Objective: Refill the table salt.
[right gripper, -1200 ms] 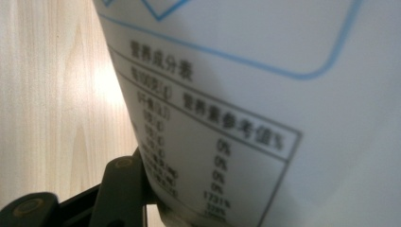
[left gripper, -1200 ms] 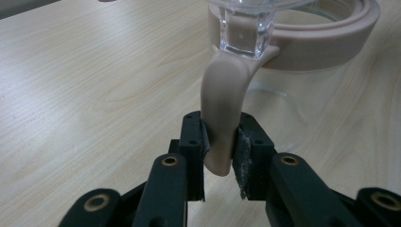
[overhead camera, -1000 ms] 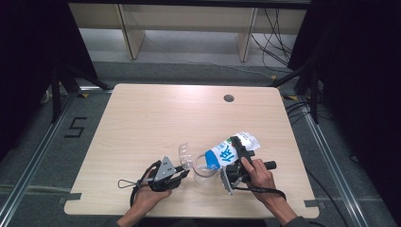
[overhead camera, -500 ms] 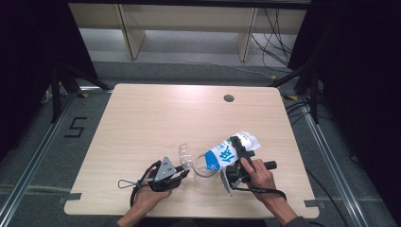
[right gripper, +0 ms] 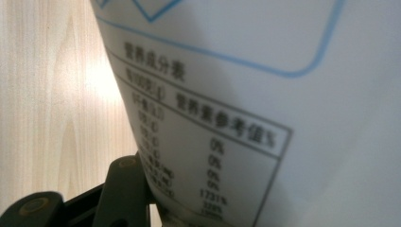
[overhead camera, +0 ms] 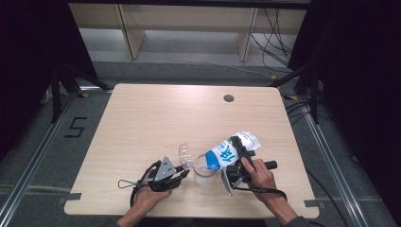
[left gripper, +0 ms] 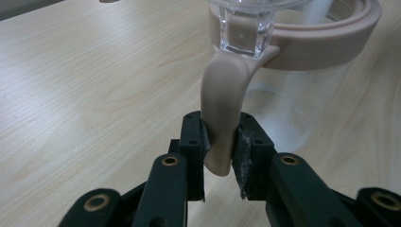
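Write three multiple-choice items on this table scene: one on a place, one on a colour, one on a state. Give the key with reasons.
1. Where does the white and blue printed bag sit?
A. Tilted above the clear plastic jar
B. Flat at the far table edge
C. On the floor

2. What colour is the jar's handle?
A. Green
B. Beige
C. Red

3. How is the left gripper?
A. Wide open, nothing between
B. Lying on the table unheld
C. Shut on the handle

Key: 1 A, the high view shows the bag slanting down toward the jar's mouth; 2 B, the handle is pale beige; 3 C, both jaws press the handle.
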Available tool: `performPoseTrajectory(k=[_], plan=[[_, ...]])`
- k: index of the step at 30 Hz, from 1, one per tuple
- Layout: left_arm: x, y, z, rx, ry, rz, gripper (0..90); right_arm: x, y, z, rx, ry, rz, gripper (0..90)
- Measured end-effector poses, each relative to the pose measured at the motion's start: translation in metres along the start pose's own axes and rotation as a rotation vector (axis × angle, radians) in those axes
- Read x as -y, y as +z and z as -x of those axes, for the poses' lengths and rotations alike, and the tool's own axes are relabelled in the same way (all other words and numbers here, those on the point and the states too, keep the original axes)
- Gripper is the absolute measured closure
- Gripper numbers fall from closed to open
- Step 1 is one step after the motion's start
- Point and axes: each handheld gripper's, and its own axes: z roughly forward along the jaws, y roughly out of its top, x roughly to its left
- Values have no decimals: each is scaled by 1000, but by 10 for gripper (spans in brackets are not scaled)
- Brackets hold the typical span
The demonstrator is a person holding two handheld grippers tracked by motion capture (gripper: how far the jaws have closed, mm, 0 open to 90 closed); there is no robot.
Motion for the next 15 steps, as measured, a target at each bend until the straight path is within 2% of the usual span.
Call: performPoseTrajectory(k=[3,5,6,7,8,13,14,15], plan=[[0,0,-1,3,7,-2,745,0,0,0,3,-3,0,508],[0,0,-1,4,5,-1,745,2,2,-4,-4,42,7,509],[0,0,-1,4,6,-2,745,2,1,-4,-5,43,1,509],[0,0,-1,4,7,-2,745,1,1,-2,6,18,7,509],[0,0,-1,8,3,2,745,2,2,-1,-1,14,1,510],[0,0,-1,5,4,2,745,2,2,-4,8,38,17,510],[0,0,-1,6,2,-1,745,1,1,-3,4,28,-6,511],[0,0,-1,7,-3,1,745,1,0,0,5,-18,0,511]])
